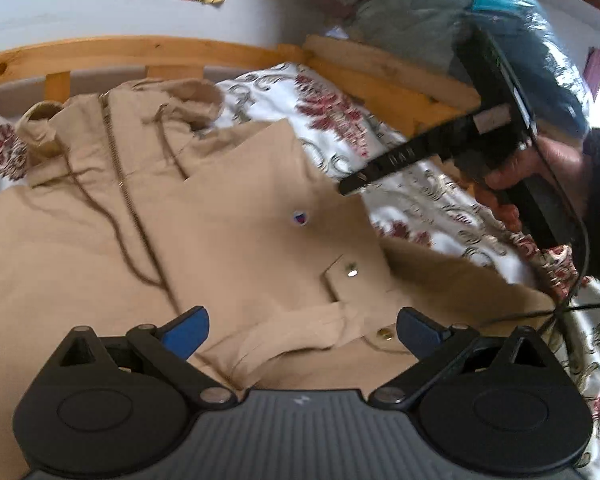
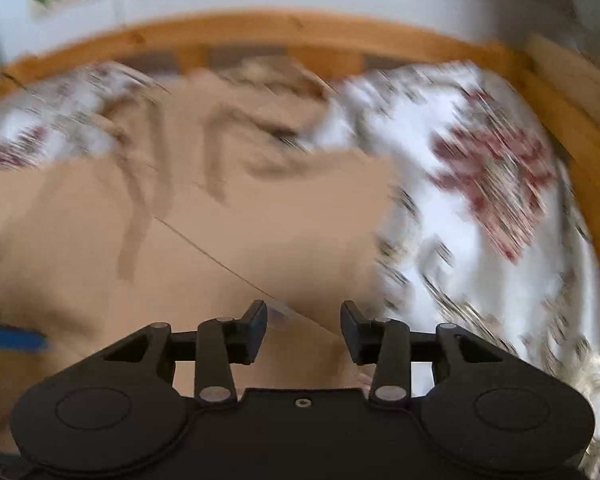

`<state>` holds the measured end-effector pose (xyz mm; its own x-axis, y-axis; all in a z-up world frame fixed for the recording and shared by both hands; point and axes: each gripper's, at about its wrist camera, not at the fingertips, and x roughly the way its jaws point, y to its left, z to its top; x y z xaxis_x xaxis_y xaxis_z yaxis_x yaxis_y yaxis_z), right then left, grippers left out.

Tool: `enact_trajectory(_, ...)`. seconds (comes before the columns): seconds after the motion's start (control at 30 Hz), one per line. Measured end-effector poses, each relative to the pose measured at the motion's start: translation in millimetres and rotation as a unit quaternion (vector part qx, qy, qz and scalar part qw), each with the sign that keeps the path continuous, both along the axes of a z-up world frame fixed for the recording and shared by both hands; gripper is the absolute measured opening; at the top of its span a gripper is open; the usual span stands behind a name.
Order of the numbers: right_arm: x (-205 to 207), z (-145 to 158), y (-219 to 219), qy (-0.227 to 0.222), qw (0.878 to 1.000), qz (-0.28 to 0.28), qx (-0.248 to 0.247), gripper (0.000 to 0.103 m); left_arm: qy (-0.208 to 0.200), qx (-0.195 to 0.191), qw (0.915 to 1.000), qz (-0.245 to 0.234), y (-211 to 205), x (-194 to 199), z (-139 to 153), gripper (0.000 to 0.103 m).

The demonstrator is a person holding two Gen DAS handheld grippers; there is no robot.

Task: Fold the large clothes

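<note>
Both grippers hang over a tan hooded jacket (image 1: 148,216) spread on a floral bedsheet (image 1: 340,120). Left gripper (image 1: 300,330) has its blue-padded jaws spread wide with nothing between them, directly above the jacket's folded-over sleeve cuff (image 1: 300,332) at lower centre of its view. Right gripper (image 2: 304,332) also stands parted and empty, poised over the jacket's right-hand edge at the bottom of its own frame, sheet just to the right.

The jacket's long axis runs up the frame, hood (image 1: 172,100) toward the wooden bed rail (image 1: 140,50) at the top, hem toward the person. My judgement: the right gripper is nearer the free side edge.

The left wrist view is sharp, showing zipper (image 1: 126,184), a chest logo, snaps, and the right gripper in the person's hand (image 1: 540,176) at upper right. The right wrist view is heavily blurred but shows the sheet beyond that edge.
</note>
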<state>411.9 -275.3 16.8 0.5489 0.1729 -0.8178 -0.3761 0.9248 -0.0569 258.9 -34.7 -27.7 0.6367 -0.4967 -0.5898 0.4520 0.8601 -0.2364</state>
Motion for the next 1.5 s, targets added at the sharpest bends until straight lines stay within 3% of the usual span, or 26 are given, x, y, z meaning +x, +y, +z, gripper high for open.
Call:
enact_trajectory(0.07,5,-16,-12,0.024,0.999,-0.027,0.007,0.043,0.005,0.001,1.0000,0.005,1,2,-1,0.102)
enact_trajectory(0.1,6,-23,-17,0.040,0.998,-0.038,0.024,0.034,0.005,-0.001,1.0000,0.006,2,3,-1,0.102)
enact_trajectory(0.13,6,-27,-22,0.057,0.996,-0.040,0.052,0.008,0.003,-0.003,1.0000,0.006,2,3,0,0.102)
enact_trajectory(0.2,1,-22,-21,0.053,0.995,-0.040,0.069,0.000,-0.001,-0.006,1.0000,0.003,0,2,3,0.102)
enact_trajectory(0.37,-19,25,14,0.042,0.994,0.045,0.094,0.000,-0.017,-0.023,0.9995,-0.011,-3,-7,16,0.102)
enact_trajectory(0.47,-26,55,45,0.060,0.983,0.103,0.137,0.000,-0.023,-0.052,0.9983,-0.015,-1,-11,27,0.102)
enact_trajectory(0.6,-30,75,98,0.081,0.969,0.173,0.159,0.000,-0.020,-0.089,0.9958,0.003,11,-14,40,0.102)
enact_trajectory(0.8,-33,78,160,0.101,0.953,0.240,0.153,0.000,0.011,-0.132,0.9898,0.053,53,-14,42,0.102)
enact_trajectory(1.1,-45,61,207,0.155,0.928,0.275,0.200,0.000,0.029,-0.203,0.9714,0.119,126,-30,32,0.100)
enact_trajectory(1.17,-49,58,213,0.160,0.923,0.281,0.207,0.000,0.037,-0.203,0.9701,0.127,135,-29,29,0.088)
enact_trajectory(1.2,-50,57,216,0.159,0.923,0.282,0.208,0.000,0.046,-0.205,0.9692,0.128,138,-28,26,0.076)
enact_trajectory(1.27,-53,53,221,0.155,0.923,0.278,0.214,0.000,0.062,-0.201,0.9670,0.143,143,-24,22,0.043)
enact_trajectory(1.3,-55,51,221,0.148,0.924,0.277,0.218,0.001,0.071,-0.188,0.9671,0.156,144,-23,19,0.009)
enact_trajectory(1.37,-58,50,215,0.123,0.930,0.266,0.224,0.014,0.082,-0.159,0.9651,0.192,151,-22,15,0.008)
enact_trajectory(1.43,-63,50,195,0.078,0.939,0.244,0.229,0.044,0.076,-0.125,0.9649,0.218,160,-22,14,0.007)
enact_trajectory(1.5,-68,49,161,0.027,0.955,0.206,0.211,0.058,0.075,-0.094,0.9661,0.229,167,-18,16,0.007)
